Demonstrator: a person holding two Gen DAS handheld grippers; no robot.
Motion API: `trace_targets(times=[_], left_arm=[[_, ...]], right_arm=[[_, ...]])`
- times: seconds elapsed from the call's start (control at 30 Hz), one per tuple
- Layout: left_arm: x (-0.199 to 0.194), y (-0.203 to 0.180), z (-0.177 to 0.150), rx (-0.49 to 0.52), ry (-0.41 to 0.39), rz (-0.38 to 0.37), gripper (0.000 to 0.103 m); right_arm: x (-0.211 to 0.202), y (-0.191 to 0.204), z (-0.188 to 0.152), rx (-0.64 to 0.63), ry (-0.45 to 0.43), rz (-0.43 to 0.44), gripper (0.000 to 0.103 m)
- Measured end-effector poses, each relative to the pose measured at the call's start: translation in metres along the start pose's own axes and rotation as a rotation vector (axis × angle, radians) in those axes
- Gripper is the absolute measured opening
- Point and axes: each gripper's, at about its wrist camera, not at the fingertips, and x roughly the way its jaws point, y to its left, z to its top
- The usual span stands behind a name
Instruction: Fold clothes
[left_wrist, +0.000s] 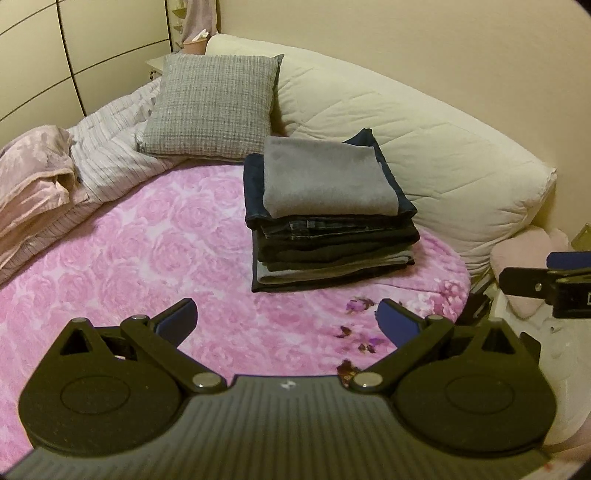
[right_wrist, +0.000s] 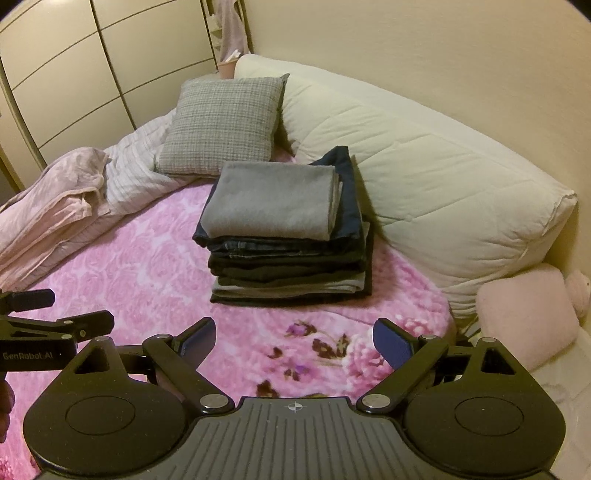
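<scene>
A neat stack of folded clothes (left_wrist: 332, 236) (right_wrist: 288, 258) rests on the pink floral blanket (left_wrist: 129, 258) (right_wrist: 147, 258), with a grey folded garment (left_wrist: 325, 177) (right_wrist: 273, 199) on top and dark jeans beneath. My left gripper (left_wrist: 286, 317) hovers open over the blanket in front of the stack, holding nothing. My right gripper (right_wrist: 293, 336) is also open and empty, a little short of the stack. In the left wrist view, the right gripper (left_wrist: 543, 288) shows at the right edge. The right wrist view catches the left gripper (right_wrist: 48, 314) at its left edge.
A grey checked cushion (left_wrist: 210, 107) (right_wrist: 221, 125) leans behind the stack beside a large cream pillow (left_wrist: 424, 147) (right_wrist: 443, 184). A crumpled pink garment (left_wrist: 33, 177) (right_wrist: 48, 199) and a striped duvet (left_wrist: 110, 147) lie at the left. A pink plush cushion (right_wrist: 524, 317) sits off the bed's right.
</scene>
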Motion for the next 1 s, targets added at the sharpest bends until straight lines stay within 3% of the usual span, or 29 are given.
trace_targets(times=[1.0], left_arm=[[-0.006, -0.002, -0.003, -0.05, 0.001, 0.008, 0.102]], right_arm=[[-0.004, 0.011, 0.003, -0.058, -0.027, 0.002, 0.089]])
